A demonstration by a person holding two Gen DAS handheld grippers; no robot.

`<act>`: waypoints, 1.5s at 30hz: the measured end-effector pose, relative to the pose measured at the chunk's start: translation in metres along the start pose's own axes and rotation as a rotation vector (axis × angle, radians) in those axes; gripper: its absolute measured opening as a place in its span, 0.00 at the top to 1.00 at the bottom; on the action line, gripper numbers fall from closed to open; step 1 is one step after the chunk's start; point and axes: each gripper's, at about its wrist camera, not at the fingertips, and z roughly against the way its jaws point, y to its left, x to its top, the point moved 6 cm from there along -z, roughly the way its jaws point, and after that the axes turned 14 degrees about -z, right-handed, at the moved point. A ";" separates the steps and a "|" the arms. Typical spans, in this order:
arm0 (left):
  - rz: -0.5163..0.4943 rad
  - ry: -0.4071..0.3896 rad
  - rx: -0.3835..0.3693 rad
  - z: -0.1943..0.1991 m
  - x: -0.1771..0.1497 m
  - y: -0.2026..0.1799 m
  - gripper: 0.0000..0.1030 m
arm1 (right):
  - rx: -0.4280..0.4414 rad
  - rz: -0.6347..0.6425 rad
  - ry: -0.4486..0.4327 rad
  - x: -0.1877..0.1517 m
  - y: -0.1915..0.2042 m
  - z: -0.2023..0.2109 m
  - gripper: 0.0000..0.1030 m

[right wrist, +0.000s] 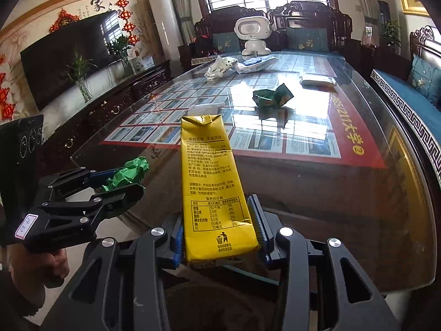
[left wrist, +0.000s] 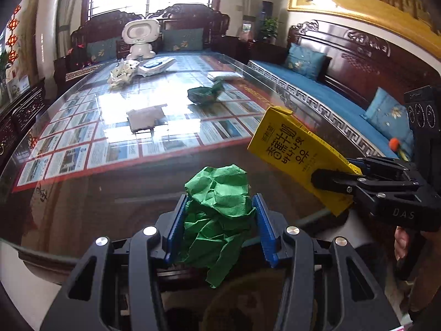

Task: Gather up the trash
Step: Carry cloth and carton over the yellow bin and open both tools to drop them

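Observation:
My left gripper [left wrist: 220, 215] is shut on a crumpled green paper ball [left wrist: 220, 209], held just off the near edge of the glass-topped table [left wrist: 110, 182]. The ball also shows in the right wrist view [right wrist: 128, 173]. My right gripper [right wrist: 219, 226] is shut on a yellow milk carton [right wrist: 212, 182], held upright above the near table edge; in the left wrist view the carton [left wrist: 297, 151] is at the right. On the table lie a green wrapper [right wrist: 271, 96], a grey flat piece [left wrist: 146, 117], a crumpled white wrapper [right wrist: 219, 67], a blue-white packet [right wrist: 256, 63] and a white pouch [right wrist: 317, 80].
A white robot toy [right wrist: 252, 34] stands at the table's far end. Dark wooden sofas with blue cushions [left wrist: 306, 60] run along the right and far sides. A TV [right wrist: 69, 58] and a low cabinet [right wrist: 110, 107] stand along the left wall.

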 end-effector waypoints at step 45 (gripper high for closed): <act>-0.007 0.351 -0.186 -0.043 -0.206 -0.097 0.11 | -0.053 -0.138 0.210 -0.209 -0.039 0.009 0.62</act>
